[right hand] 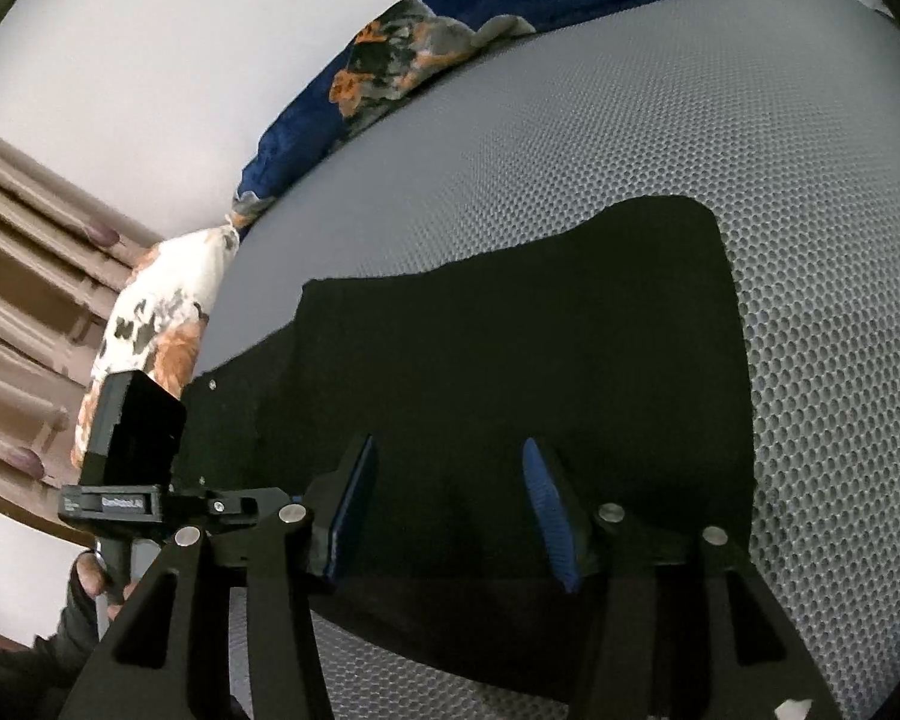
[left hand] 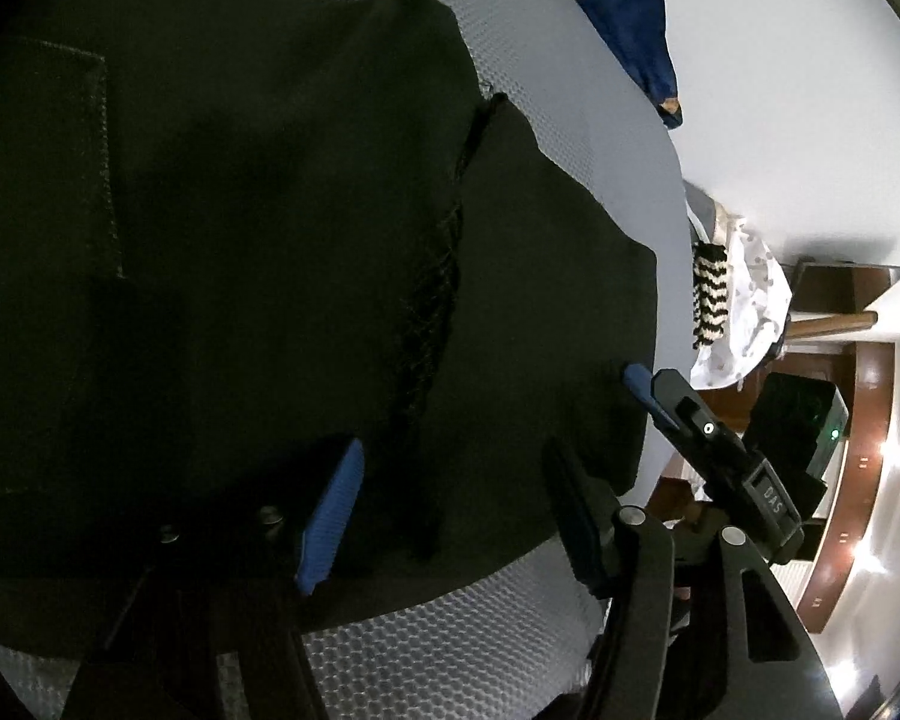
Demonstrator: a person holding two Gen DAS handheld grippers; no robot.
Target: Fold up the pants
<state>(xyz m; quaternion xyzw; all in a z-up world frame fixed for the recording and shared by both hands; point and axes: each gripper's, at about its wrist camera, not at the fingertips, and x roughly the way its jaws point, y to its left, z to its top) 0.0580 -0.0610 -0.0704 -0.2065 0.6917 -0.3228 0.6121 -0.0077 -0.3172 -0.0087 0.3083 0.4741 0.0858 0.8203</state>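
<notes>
So the black pants are lying spread out on the grey honeycomb-textured mat, filling most of the left wrist view from about 9 o'clock through the centre. There's a stitched back pocket showing over at 9 o'clock and a seam running down the middle.

The left gripper sits at 6 o'clock with its blue-padded fingers spread wide apart, hovering over the near edge of the fabric, nothing pinched (can't tell if the tips touch the cloth, too dark).

The right gripper is the same deal in its own view: jaws apart at 6 o'clock, blue pads over the pants, gripping nothing. It also peeks into the left wrist view at 4 o'clock.

A dark blue floral blanket is bunched along the mat's far edge around 12 o'clock, with a floral pillow at 9 o'clock.
</notes>
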